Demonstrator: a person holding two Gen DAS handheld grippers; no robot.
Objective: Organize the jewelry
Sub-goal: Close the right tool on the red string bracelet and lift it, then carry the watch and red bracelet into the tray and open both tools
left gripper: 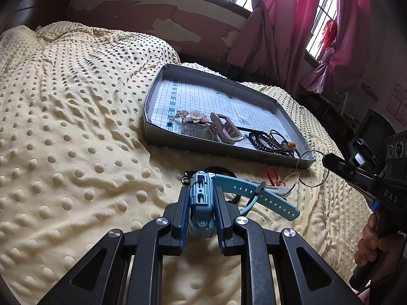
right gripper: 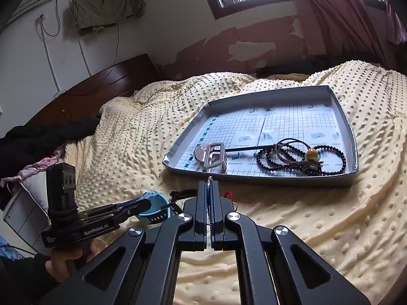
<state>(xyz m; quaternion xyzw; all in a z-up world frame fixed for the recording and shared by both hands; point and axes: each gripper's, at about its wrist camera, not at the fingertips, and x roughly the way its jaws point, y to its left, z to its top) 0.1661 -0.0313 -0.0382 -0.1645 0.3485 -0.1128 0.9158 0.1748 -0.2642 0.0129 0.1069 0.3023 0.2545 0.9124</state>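
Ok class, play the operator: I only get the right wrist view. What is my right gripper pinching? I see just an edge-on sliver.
Observer: The left wrist view shows the right gripper holding thin metal hoops, just off the tray corner.
Operator: Anything in the tray that I miss?
Observer: A pink flower brooch lies at its left end, beside the hair clip.
Operator: And the left gripper?
Observer: The left gripper is clamped on the blue watch body; the strap trails toward your hoops.
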